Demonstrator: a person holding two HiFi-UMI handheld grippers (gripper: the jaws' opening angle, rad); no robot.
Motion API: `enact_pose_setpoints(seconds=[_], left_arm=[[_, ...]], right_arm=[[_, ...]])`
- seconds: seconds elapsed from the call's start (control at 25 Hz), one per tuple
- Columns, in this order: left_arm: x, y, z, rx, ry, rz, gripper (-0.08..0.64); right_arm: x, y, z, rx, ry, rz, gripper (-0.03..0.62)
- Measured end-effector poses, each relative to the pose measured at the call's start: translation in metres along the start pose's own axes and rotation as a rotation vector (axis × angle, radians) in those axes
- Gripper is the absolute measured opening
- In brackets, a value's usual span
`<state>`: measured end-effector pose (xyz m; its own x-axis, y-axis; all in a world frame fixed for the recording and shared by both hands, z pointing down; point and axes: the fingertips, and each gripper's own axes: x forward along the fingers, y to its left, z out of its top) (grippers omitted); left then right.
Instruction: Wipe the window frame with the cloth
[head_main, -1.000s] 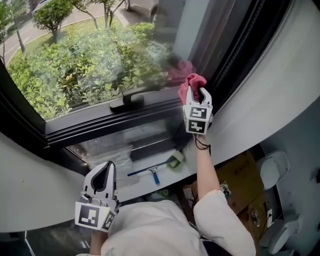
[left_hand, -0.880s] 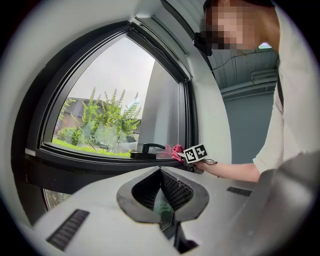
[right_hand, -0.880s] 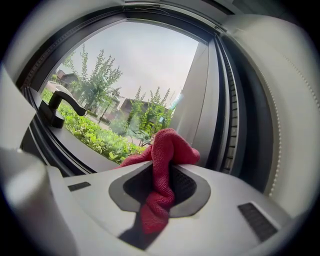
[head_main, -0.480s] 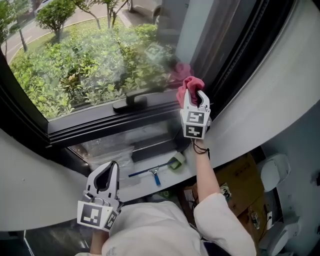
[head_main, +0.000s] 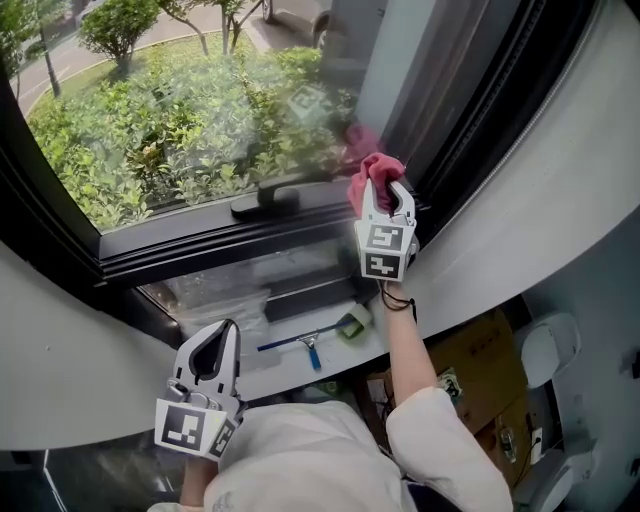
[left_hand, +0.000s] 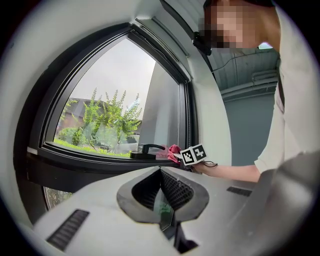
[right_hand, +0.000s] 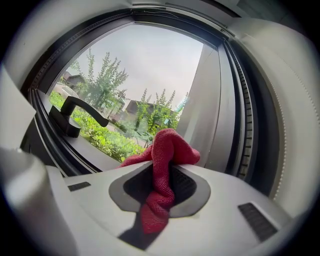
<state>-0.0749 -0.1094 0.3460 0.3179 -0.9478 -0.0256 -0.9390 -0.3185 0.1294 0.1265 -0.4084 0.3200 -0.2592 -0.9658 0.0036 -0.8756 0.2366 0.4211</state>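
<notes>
A red cloth (head_main: 374, 168) is pinched in my right gripper (head_main: 386, 192), which is shut on it and holds it against the dark window frame (head_main: 215, 243) near the frame's right corner. In the right gripper view the cloth (right_hand: 167, 150) bulges out between the jaws, close to the sill and the upright frame bar (right_hand: 240, 125). A black window handle (head_main: 264, 201) sits on the frame left of the cloth. My left gripper (head_main: 222, 330) hangs low by the person's body, shut and empty. The left gripper view shows the cloth (left_hand: 172, 150) far off on the sill.
A blue-handled squeegee (head_main: 298, 345) and a greenish sponge (head_main: 351, 321) lie on the ledge below the window. A cardboard box (head_main: 482, 362) stands on the floor at the right. White curved wall panels (head_main: 530, 190) flank the frame. Shrubs show through the glass.
My right gripper has slid the cloth a little to the left along the frame, toward the handle. The left gripper has stayed where it was.
</notes>
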Motion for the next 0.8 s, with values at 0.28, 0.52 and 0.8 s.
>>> enact_pose_setpoints(seconds=[0.28,0.52,0.8], left_arm=[[0.002,-0.006,0.000,0.007,-0.006,-0.016,0.008],[0.003,-0.007,-0.001,0.004,-0.006,-0.020,0.008],[0.002,-0.005,0.001,0.007,-0.011,-0.023,0.008]], right_arm=[[-0.001,0.012,0.004,-0.002,0.002,0.011,0.083],[-0.003,0.020,0.010,-0.015,-0.004,0.017,0.083],[-0.006,0.029,0.017,-0.024,-0.009,0.021,0.083]])
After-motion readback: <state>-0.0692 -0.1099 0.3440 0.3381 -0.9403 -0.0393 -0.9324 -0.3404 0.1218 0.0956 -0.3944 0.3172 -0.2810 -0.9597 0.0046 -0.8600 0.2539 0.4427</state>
